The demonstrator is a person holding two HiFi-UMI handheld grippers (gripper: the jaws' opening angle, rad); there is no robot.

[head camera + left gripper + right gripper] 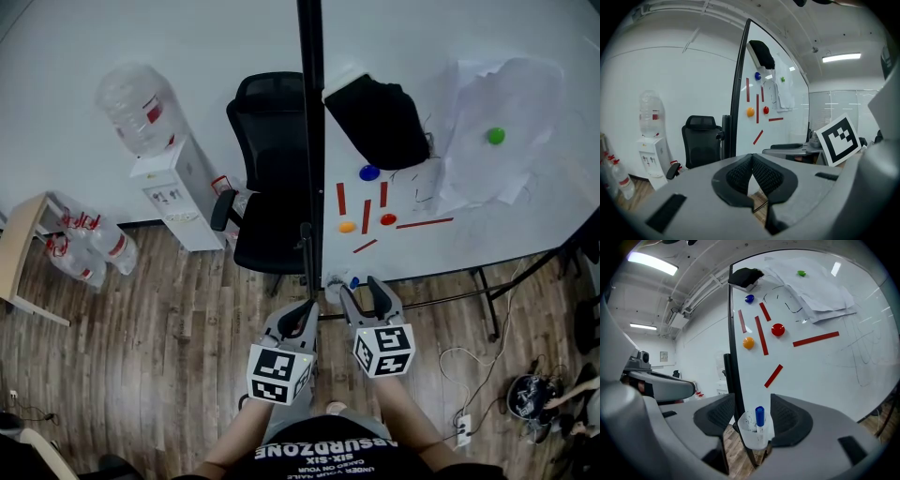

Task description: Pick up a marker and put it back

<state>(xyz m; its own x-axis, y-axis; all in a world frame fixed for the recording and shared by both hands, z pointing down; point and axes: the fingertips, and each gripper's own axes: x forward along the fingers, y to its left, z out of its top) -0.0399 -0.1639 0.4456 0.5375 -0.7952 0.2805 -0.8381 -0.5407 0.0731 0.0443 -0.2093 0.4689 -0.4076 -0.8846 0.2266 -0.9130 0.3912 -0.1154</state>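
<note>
**Marker with blue cap waits in its cup, pick-up not yet begun**

Closest to the person, the left gripper point(305, 311) point(751, 163) has its ribbed black jaws pressed together at the tips, with nothing between them. It hangs at about 8 o'clock from the marker's cup, clear of it. Just beside it, the right gripper point(361, 287) point(752, 414) holds its jaws spread wide and grips nothing.

A little ahead, at the right gripper's 12 o'clock, stands a small translucent white plastic cup point(751, 437) point(334, 285). It is fixed by the dark frame at the board's lower edge. The white marker with a blue cap point(760, 417) point(353, 281) stands upright in it, cap up. In the right gripper view, cup and marker sit in the gap between the two pads. Whether either pad touches the cup cannot be told.

By my reading the whole task remains: close on the marker, lift it out, then set it back in the cup.

Farther off rises the white glossy whiteboard point(825, 376) point(525, 230). It carries red strips point(761, 336) and round magnets point(777, 329) toward 12 o'clock.
</note>
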